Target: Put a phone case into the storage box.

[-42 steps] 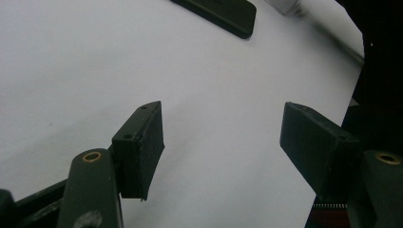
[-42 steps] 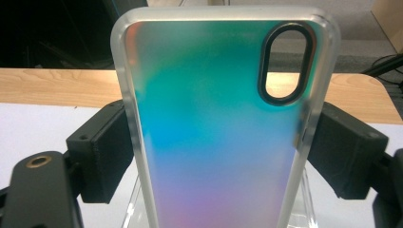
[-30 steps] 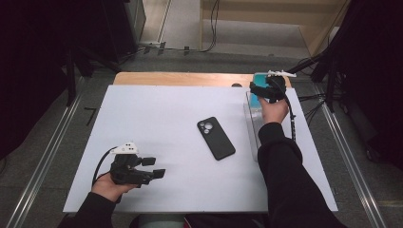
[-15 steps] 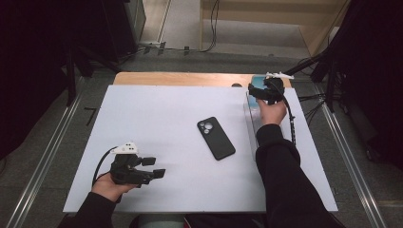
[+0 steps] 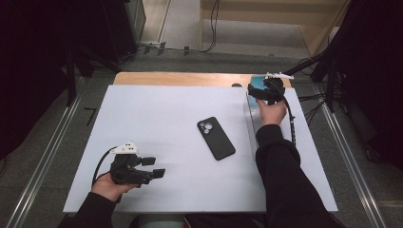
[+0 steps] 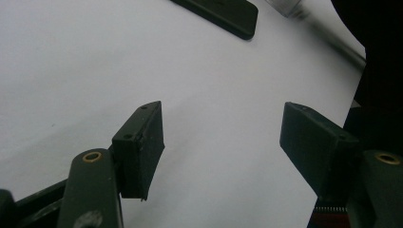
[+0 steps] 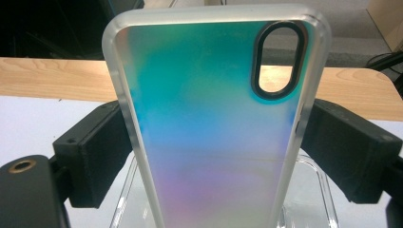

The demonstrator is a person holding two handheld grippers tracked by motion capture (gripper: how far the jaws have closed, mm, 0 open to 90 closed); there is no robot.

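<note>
Right gripper clamping iridescent phone case, jaws just been easing wider; left gripper idling wide open, nothing held; probably next carrying case to phone mid-frame

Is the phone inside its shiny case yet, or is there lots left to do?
Not yet. Done: the shiny case has been picked out and stands upright between the jaws of the right tool. In hand: those jaws have just been opening a little, with the case above a clear tray. Left: the black phone lies bare mid-table, probably waiting for the case. The left tool is open and empty.
</note>
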